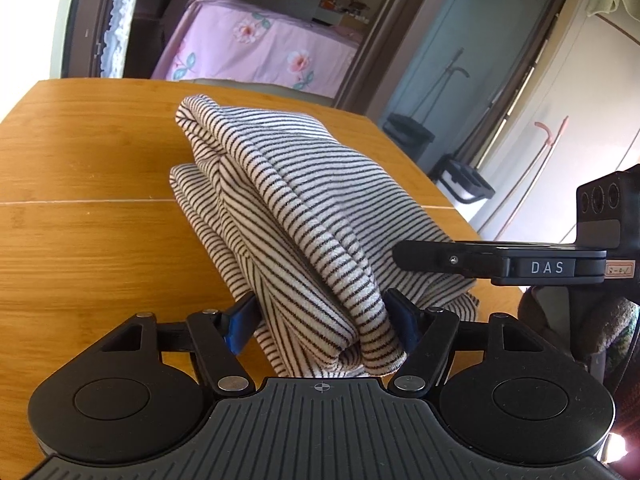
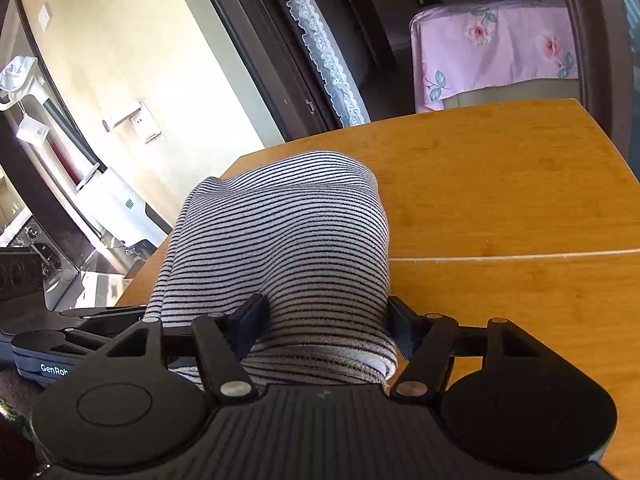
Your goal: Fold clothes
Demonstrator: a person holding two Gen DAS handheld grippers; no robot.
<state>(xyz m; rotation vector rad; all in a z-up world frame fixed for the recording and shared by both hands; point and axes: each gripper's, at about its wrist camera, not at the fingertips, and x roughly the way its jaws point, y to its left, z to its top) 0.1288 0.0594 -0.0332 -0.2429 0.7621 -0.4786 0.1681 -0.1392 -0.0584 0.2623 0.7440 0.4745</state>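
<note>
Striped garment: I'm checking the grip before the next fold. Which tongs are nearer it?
Neither: both touch it. The left tongs clamp the striped garment at its bunched near end; the right tongs clamp a smoother fold of it.

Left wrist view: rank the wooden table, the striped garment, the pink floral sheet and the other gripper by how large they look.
1. Wooden table.
2. Striped garment, enlarged by nearness.
3. Pink floral sheet and right gripper: look alike; the sheet is far off, so unranked.
</note>
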